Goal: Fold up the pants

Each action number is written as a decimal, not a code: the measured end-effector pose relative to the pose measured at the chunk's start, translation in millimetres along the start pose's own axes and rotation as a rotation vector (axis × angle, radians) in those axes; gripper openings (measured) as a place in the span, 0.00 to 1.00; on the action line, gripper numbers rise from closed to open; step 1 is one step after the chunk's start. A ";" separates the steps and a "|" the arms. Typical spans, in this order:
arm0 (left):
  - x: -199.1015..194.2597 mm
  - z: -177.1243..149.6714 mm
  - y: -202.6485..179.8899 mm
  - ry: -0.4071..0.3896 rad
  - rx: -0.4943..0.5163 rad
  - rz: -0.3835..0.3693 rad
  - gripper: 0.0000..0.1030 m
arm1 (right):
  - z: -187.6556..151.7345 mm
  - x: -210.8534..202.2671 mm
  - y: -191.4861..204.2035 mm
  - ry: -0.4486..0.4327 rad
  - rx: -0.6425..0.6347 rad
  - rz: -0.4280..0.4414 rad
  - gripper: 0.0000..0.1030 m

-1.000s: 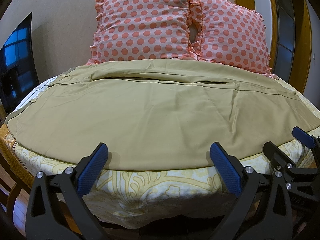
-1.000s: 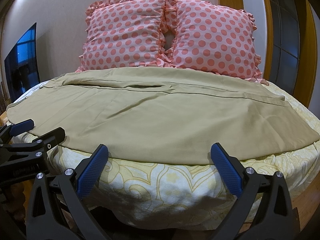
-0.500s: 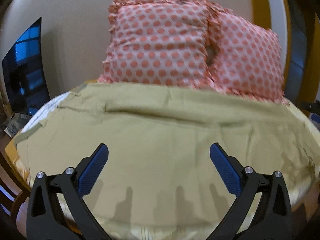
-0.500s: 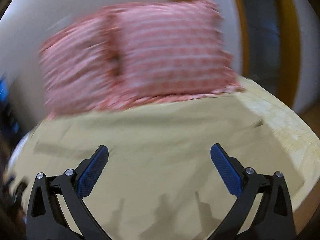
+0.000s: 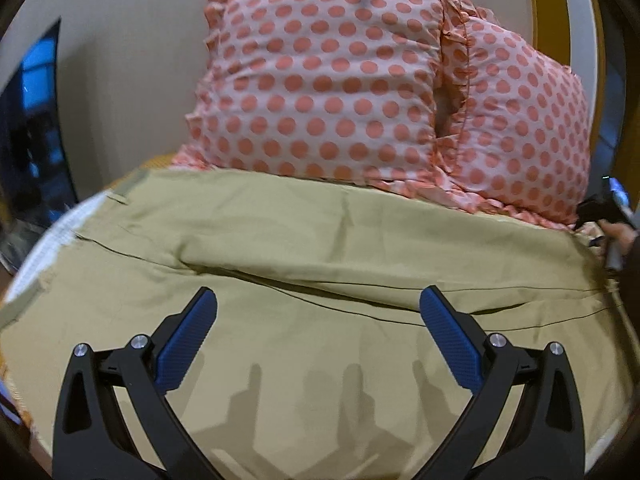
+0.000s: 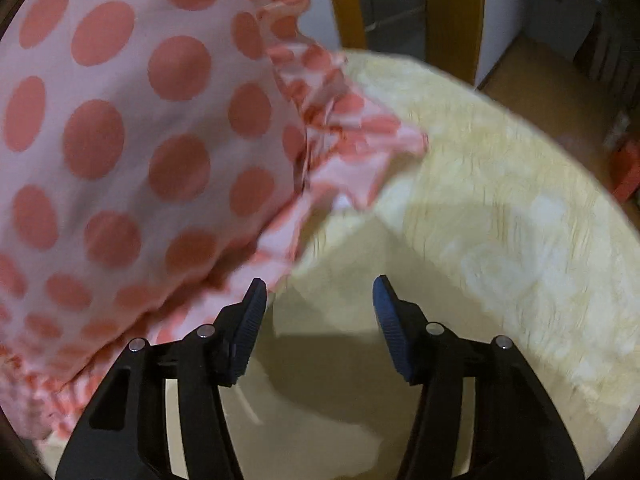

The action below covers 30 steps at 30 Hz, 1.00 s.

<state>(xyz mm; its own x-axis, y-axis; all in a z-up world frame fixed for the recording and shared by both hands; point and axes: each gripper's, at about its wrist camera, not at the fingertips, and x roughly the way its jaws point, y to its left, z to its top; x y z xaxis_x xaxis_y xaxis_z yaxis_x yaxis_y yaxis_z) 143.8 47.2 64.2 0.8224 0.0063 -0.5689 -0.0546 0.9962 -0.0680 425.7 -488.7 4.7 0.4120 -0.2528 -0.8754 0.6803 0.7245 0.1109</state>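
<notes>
Khaki pants [image 5: 320, 248] lie spread flat across the bed, waistband at the left, legs running right. My left gripper [image 5: 318, 312] is open and empty, hovering above the middle of the pants near a long seam. My right gripper [image 6: 319, 300] is open and empty at the far right end of the bed, over a khaki corner of the pants [image 6: 320, 380], beside the pillow frill. It also shows at the right edge of the left wrist view [image 5: 608, 208].
Two pink polka-dot pillows [image 5: 332, 92] stand against the wall behind the pants; one fills the left of the right wrist view [image 6: 132, 152]. A yellow patterned bedsheet [image 6: 500, 220] covers the bed. A dark screen [image 5: 32, 128] stands at left. Wooden door frame [image 6: 452, 12] behind.
Both grippers have moved forward from the bed's near edge over the pants. The right one swung far right to the pillow's corner and its jaws have narrowed.
</notes>
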 end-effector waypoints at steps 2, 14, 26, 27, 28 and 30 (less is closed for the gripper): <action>7.6 -1.6 0.0 0.039 -0.008 -0.022 0.98 | -5.0 6.1 13.7 -0.038 -0.082 -0.074 0.56; 30.6 -5.3 29.0 0.141 -0.175 -0.082 0.98 | -63.3 -37.1 -65.4 -0.139 -0.086 0.297 0.05; 15.5 -5.9 30.7 0.050 -0.218 -0.091 0.98 | -177.2 -109.1 -180.5 -0.034 0.197 0.621 0.06; 11.1 -5.8 29.5 0.026 -0.214 -0.096 0.98 | -179.0 -110.3 -184.4 -0.018 0.220 0.636 0.08; 7.8 -5.5 28.8 0.010 -0.211 -0.100 0.98 | -180.2 -109.8 -188.7 -0.004 0.258 0.655 0.11; -1.2 -5.9 29.6 -0.033 -0.207 -0.107 0.98 | -177.3 -105.3 -195.4 0.021 0.330 0.694 0.41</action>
<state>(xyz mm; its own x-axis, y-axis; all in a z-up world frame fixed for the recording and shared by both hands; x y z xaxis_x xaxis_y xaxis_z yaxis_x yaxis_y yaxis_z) 137.9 76.1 58.1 0.8476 -0.0921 -0.5226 -0.0787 0.9522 -0.2953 141.9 -490.0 -8.2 0.8012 0.2046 -0.5623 0.4171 0.4828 0.7700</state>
